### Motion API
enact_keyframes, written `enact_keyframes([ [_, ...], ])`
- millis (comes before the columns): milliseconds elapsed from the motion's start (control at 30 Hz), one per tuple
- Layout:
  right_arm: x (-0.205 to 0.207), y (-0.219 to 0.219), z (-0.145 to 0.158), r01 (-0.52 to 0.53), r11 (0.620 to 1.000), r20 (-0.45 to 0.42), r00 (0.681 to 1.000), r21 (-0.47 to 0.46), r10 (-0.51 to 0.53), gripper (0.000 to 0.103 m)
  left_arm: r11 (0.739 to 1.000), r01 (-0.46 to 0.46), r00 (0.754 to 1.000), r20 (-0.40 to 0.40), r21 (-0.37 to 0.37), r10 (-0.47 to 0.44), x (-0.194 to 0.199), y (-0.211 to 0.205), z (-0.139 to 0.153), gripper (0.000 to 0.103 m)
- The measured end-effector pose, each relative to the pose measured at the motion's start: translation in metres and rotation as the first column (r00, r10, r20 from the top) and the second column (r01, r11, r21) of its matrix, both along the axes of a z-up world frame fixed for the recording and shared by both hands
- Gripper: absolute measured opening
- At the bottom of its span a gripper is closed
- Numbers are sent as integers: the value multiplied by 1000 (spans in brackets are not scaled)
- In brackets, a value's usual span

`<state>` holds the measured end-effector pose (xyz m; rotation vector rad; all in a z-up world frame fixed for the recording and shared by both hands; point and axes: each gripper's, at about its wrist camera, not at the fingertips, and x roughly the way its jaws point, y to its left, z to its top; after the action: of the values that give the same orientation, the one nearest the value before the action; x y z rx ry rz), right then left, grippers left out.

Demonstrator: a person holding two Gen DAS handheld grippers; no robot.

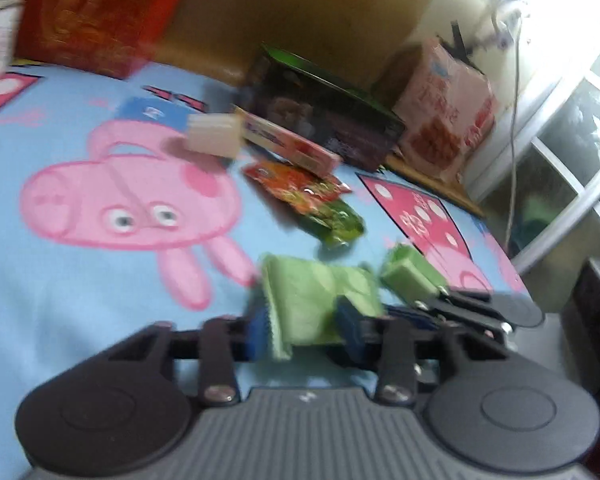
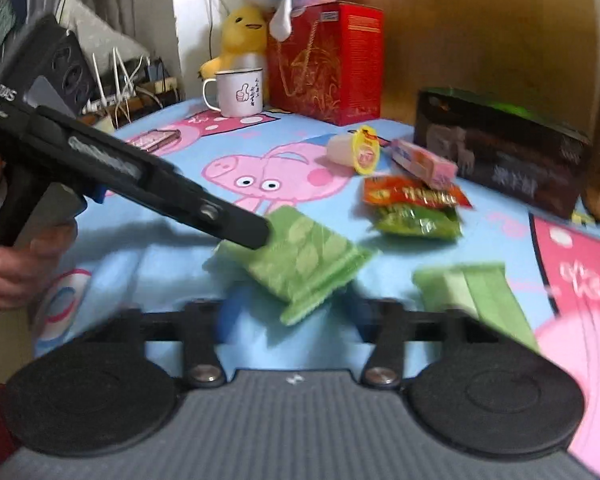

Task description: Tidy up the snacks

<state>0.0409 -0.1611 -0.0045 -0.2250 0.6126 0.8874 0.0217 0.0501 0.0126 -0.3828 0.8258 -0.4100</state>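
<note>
The left gripper (image 1: 306, 330) is closed on a pale green snack packet (image 1: 320, 304), its blue pads (image 1: 259, 334) pressed against the packet's two sides; in the right wrist view the same packet (image 2: 300, 258) hangs from the tip of that gripper (image 2: 260, 236), raised off the cartoon-pig cloth (image 2: 172, 240) near its front edge, with the person's left hand (image 2: 16, 264) around the handle. The right gripper (image 2: 296, 316) has its fingers spread wide with nothing between them, hovering just behind the lifted packet. A second green packet (image 2: 472, 288) lies flat on the cloth toward the front right; in the left wrist view it (image 1: 410, 276) sits just off the right gripper's finger (image 1: 460, 308), and whether they touch is lost in the blur. Toward the middle right of the cloth a red-orange packet (image 2: 412, 194) overlaps a dark green one (image 2: 420, 222). Behind them a long pink box (image 2: 424, 162) lies beside a jelly cup with a yellow lid (image 2: 358, 150). A black box (image 2: 500, 160) stands along the far right edge, a red carton (image 2: 328, 64) and a white enamel mug (image 2: 238, 94) at the far edge, with a yellow plush toy (image 2: 240, 36) behind the mug
</note>
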Motion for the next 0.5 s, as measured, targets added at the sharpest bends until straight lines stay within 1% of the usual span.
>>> enact_keyframes([
  [67, 9, 1, 10, 14, 1000, 44, 999, -3, -14, 33, 999, 8, 999, 47, 36, -9, 11, -5, 17, 35],
  [167, 31, -7, 36, 56, 997, 91, 994, 53, -61, 33, 999, 19, 991, 135, 37, -24, 30, -9, 45, 35],
  [233, 50, -12, 53, 92, 991, 121, 987, 96, -103, 33, 999, 18, 979, 204, 41, -26, 49, -15, 65, 35],
  [300, 73, -14, 66, 132, 983, 155, 976, 126, -151, 33, 998, 9, 962, 272, 62, -26, 74, -25, 82, 39],
  [333, 87, -14, 71, 151, 980, 162, 972, 130, -171, 33, 998, 1, 956, 293, 69, -21, 88, -31, 87, 41],
  [367, 103, -13, 75, 174, 976, 156, 969, 130, -193, 33, 997, -7, 951, 308, 78, -17, 103, -36, 90, 43],
  [433, 135, -10, 78, 218, 967, 133, 963, 132, -235, 33, 994, -34, 947, 322, 107, -2, 133, -44, 90, 44],
  [500, 159, -5, 78, 259, 960, 124, 954, 111, -272, 33, 989, -57, 950, 313, 134, 12, 163, -52, 87, 49],
])
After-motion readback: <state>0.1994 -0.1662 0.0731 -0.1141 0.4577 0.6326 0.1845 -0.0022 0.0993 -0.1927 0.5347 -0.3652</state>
